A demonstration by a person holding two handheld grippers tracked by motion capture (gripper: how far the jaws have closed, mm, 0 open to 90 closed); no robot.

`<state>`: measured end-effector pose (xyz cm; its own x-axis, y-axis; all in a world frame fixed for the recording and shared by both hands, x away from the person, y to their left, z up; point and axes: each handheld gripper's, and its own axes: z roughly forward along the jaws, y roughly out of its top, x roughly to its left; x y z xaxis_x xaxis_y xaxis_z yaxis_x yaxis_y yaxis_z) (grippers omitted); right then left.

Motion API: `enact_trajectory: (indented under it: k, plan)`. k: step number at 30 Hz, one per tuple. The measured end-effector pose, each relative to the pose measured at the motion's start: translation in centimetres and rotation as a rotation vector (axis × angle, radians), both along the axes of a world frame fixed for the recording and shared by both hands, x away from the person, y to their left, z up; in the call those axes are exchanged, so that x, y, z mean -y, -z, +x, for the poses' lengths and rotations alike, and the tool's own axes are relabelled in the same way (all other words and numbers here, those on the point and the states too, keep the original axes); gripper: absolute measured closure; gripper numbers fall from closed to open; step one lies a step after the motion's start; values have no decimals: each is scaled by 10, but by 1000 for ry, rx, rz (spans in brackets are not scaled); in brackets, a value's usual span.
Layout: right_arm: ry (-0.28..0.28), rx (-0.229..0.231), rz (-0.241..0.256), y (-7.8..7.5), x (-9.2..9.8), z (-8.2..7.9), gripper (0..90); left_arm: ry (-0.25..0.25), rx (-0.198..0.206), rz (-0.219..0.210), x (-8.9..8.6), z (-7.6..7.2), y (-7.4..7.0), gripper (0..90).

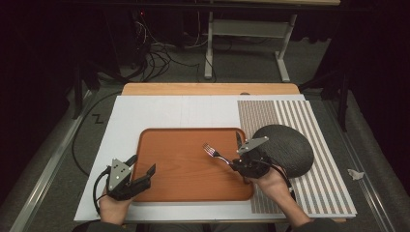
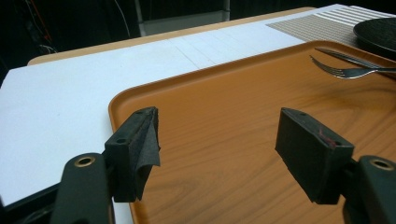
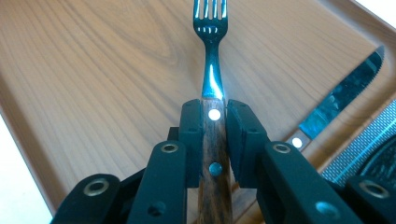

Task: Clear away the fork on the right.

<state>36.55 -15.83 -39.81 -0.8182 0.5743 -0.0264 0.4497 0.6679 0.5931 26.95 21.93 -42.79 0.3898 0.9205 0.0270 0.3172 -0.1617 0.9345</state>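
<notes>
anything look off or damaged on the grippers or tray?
Yes: on the left gripper, the black pad facing of one jaw hangs loose, peeled off its block. The right gripper grips the fork squarely; the tray looks unspilled.

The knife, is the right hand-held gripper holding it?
No, the right hand-held gripper is shut on the fork by its wooden handle, while the knife lies apart on the tray.

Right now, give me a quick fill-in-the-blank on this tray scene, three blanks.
1. The right gripper is shut on the wooden handle of a ____.
2. The left gripper hangs over the orange tray with its jaws ____.
3. The knife lies on the tray near the dark ____ on the striped mat.

Missing words: fork; open; plate
</notes>
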Motion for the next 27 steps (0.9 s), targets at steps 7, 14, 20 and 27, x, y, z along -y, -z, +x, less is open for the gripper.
enact_trajectory:
  k: [7, 14, 20, 27]
  plan:
    - [3, -14, -23, 3, -12, 4, 788, 0, -1, -2, 0, 0, 0, 300]
    - [3, -31, -48, 5, -21, 8, 788, 1, -1, -4, 0, 0, 0, 300]
    - [14, -55, -69, 10, -28, 11, 788, 1, -2, -4, 0, 0, 0, 300]
    - [23, -71, -88, 14, -39, 10, 787, 2, -1, -5, 0, 0, 0, 300]
